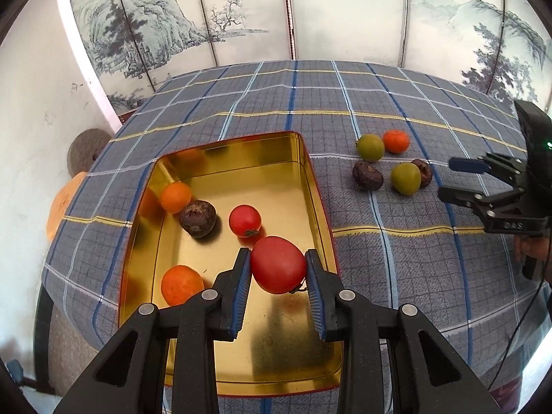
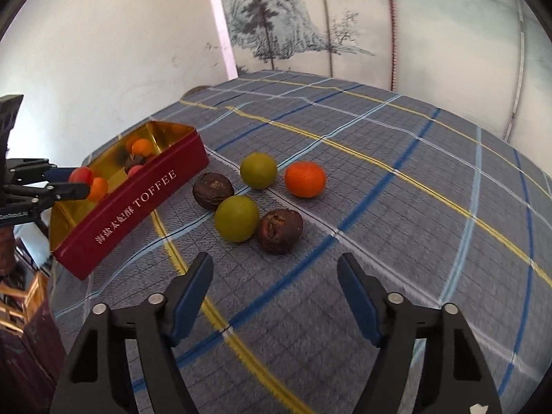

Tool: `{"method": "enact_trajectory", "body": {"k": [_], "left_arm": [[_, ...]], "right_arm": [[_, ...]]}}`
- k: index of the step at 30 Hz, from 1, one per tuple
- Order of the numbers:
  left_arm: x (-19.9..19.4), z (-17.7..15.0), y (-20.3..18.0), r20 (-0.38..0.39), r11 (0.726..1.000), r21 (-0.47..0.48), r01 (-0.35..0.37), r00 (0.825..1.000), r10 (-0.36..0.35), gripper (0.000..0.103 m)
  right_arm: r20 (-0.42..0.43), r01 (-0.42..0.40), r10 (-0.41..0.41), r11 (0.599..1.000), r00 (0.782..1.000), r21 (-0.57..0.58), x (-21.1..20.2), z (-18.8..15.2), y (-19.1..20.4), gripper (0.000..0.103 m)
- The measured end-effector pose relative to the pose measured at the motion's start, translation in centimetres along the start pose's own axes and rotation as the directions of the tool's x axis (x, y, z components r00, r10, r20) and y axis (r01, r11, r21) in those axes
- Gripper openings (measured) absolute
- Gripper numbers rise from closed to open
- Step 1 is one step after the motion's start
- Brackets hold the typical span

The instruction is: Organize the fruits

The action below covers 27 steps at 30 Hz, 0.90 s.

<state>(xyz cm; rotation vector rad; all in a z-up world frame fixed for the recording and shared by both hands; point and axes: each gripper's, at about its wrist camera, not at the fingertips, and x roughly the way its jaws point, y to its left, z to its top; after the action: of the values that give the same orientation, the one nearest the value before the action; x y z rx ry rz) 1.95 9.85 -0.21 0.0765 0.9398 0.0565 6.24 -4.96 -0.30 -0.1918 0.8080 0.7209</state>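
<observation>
Gripping a red tomato [image 1: 278, 264] over the tin [image 1: 312, 169], left gripper [image 1: 278, 269]; right gripper [image 2: 276, 277] empty, parted near loose fruit [image 2: 236, 218].

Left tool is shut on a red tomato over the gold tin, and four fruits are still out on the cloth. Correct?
Not quite: five fruits remain on the cloth, not four: two green, two dark brown, one orange, as the right wrist view shows. The left tool does grip the red tomato over the gold tin.
</observation>
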Motion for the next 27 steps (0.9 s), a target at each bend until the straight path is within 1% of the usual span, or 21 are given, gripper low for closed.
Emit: {"method": "enact_trajectory", "body": {"k": [4, 12, 14, 16, 17, 18, 22, 24, 27], "left_arm": [[0.3, 0.2, 0.1, -0.009, 1.000, -0.005, 0.005, 1.000, -0.005, 0.032], [1.0, 0.2, 0.8, -0.027, 0.999, -0.029, 0.026, 0.999, -0.027, 0.032], [1.0, 0.2, 1.1, -0.030, 0.998, -0.040, 0.041, 0.999, -0.043, 0.032], [1.0, 0.1, 1.4, -0.029, 0.997, -0.050, 0.053, 0.998, -0.055, 0.032], [1.0, 0.1, 1.6, -0.028, 0.997, -0.054, 0.058, 0.998, -0.059, 0.032], [1.0, 0.1, 1.8, -0.029, 0.997, -0.056, 0.060, 0.998, -0.062, 0.032], [1.1, 0.1, 2.2, -0.036, 0.993, -0.076, 0.092, 0.995, -0.095, 0.032], [1.1, 0.0, 2.3, -0.041, 0.992, -0.081, 0.096, 0.994, -0.099, 0.032], [1.3, -0.1, 2.1, -0.052, 0.992, -0.076, 0.096, 0.994, -0.100, 0.032]], "right_arm": [[-0.034, 0.004, -0.006, 0.998, 0.999, -0.061, 1.8, 0.9, 0.0, 0.062], [-0.043, -0.010, 0.006, 0.995, 0.999, -0.096, 2.7, 1.9, -0.4, 0.061], [-0.050, -0.027, 0.022, 0.994, 0.999, -0.105, 2.8, 2.1, -0.5, 0.061], [-0.056, -0.075, 0.070, 0.992, 0.996, -0.098, 2.6, 2.1, -0.8, 0.058], [-0.046, -0.094, 0.090, 0.991, 0.995, -0.097, 2.1, 2.0, -1.0, 0.058], [-0.046, -0.099, 0.095, 0.990, 0.994, -0.097, 2.0, 2.0, -1.1, 0.058], [-0.090, -0.069, 0.057, 0.987, 0.994, -0.143, 2.4, 1.8, -0.9, 0.058], [-0.102, -0.058, 0.042, 0.985, 0.994, -0.162, 3.0, 1.8, -0.7, 0.058], [-0.122, -0.045, 0.021, 0.978, 0.992, -0.202, 4.1, 2.0, -0.3, 0.054]]}}
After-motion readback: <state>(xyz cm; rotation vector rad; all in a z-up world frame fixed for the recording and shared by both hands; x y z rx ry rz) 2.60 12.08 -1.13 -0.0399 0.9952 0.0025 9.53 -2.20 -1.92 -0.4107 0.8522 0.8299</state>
